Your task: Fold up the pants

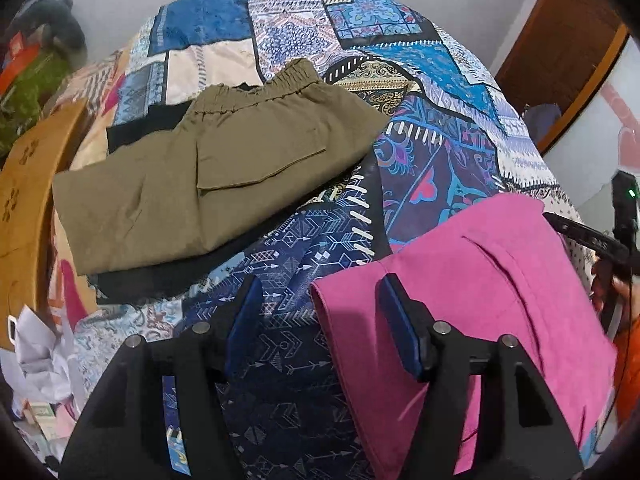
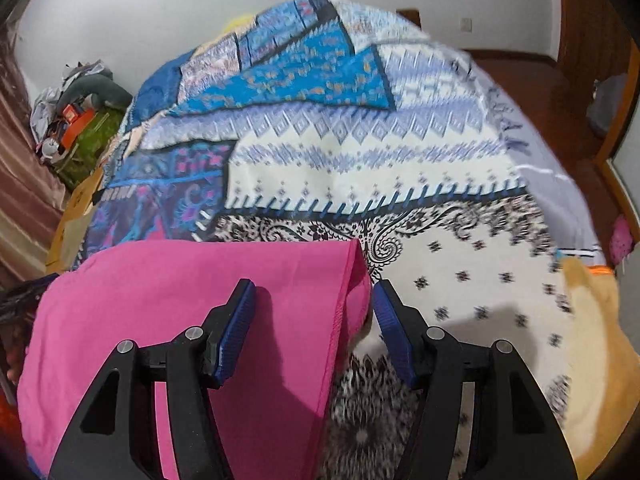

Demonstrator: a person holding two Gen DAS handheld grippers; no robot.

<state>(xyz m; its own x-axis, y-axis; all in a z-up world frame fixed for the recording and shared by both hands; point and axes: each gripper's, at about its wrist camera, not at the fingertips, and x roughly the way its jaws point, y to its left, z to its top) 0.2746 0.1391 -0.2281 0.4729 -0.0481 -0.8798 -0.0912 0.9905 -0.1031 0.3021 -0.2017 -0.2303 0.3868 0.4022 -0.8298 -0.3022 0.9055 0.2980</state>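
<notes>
Pink pants (image 1: pixel 472 304) lie folded on the patterned bedspread (image 1: pixel 280 32). My left gripper (image 1: pixel 320 308) is open over their left edge, one finger over the pink cloth and the other over the bedspread. In the right wrist view the pink pants (image 2: pixel 160 312) fill the lower left. My right gripper (image 2: pixel 314 308) is open over their right folded edge, its left finger above the cloth and its right finger above the bedspread (image 2: pixel 460 280). Neither gripper holds anything.
Folded olive pants (image 1: pixel 208 184) lie on the bed beyond the left gripper. A cardboard box (image 1: pixel 28 200) and clutter stand off the bed's left side. A wooden door (image 1: pixel 568 60) is at the right. An orange-tan cloth (image 2: pixel 596 344) lies at the bed's right edge.
</notes>
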